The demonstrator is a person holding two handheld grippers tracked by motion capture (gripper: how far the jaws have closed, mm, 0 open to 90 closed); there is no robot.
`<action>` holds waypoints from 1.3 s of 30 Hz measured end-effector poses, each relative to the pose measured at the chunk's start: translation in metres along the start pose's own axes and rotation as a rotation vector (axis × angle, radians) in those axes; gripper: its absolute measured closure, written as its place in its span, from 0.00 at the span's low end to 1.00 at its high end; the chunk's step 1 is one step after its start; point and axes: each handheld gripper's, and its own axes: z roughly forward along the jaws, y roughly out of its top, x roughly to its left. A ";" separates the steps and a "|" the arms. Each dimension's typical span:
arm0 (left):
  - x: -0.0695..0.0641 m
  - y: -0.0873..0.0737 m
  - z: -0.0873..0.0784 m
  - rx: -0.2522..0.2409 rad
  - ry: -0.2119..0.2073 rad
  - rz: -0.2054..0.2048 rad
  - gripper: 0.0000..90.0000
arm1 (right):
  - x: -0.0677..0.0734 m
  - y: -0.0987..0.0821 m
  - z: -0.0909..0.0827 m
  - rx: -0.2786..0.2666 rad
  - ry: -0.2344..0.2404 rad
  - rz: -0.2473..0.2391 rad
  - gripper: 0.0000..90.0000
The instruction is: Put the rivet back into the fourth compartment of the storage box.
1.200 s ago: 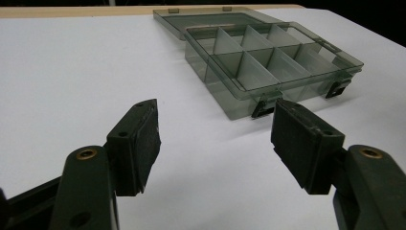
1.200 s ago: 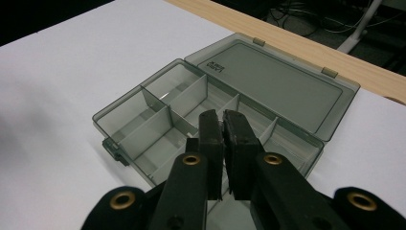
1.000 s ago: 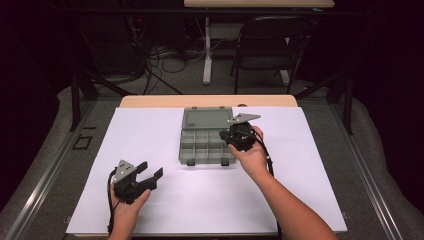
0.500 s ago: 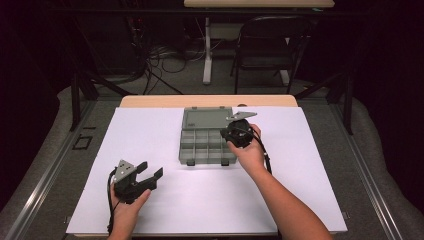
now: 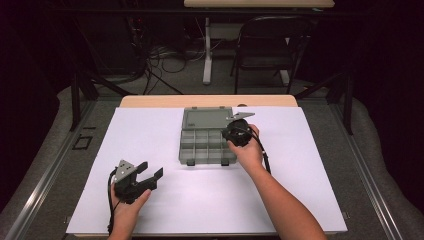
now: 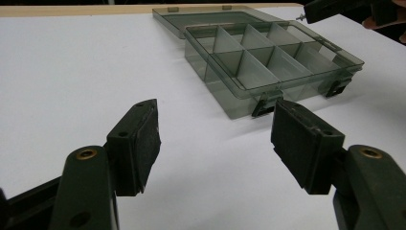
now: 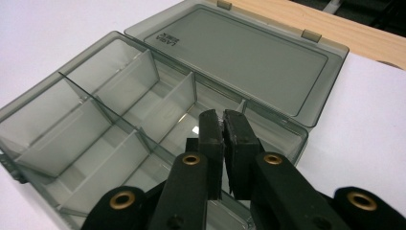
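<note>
The right gripper [image 7: 221, 120] has its fingers [image 7: 210, 139] pressed nearly together, only a thin slit between the pads and nothing visible in it. They hang above the right end of the compartment box [image 5: 207, 145], over the cells nearest the hinge. In the right gripper view the tips stand just above the dividers; whether they touch one cannot be told. From above, the right gripper [image 5: 237, 134] and the right hand [image 5: 247, 150] sit at the box's right edge, with the forearm running back toward the near right corner of the bench [image 5: 150, 135].

The left gripper [image 6: 215, 139] has its fingers [image 6: 139, 139] spread wide and empty, with bare white sheet between them. It points toward the box's front wall, where two dark latches [image 6: 264, 106] hang; open paper lies between the tips and that wall. In the high view the left gripper [image 5: 142, 175], held by the left hand [image 5: 125, 200], rests near the bench's near left corner, well apart from the box.

The box is smoky and translucent, split into rows of small cells, all looking empty. Its lid [image 5: 207, 120] lies folded back flat toward the far edge of the bench, joined by hinges [image 7: 311, 34]. The box sits at the middle of the far half of the bench. Wide bare sheet spreads to its left, to its right beyond the hand, and along the whole near edge. A strip of wood [image 5: 150, 101] shows past the sheet at the far edge.
</note>
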 end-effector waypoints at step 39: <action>0.000 0.038 0.028 0.044 0.004 -0.003 0.38 | -0.018 0.005 -0.033 -0.046 -0.080 -0.006 0.59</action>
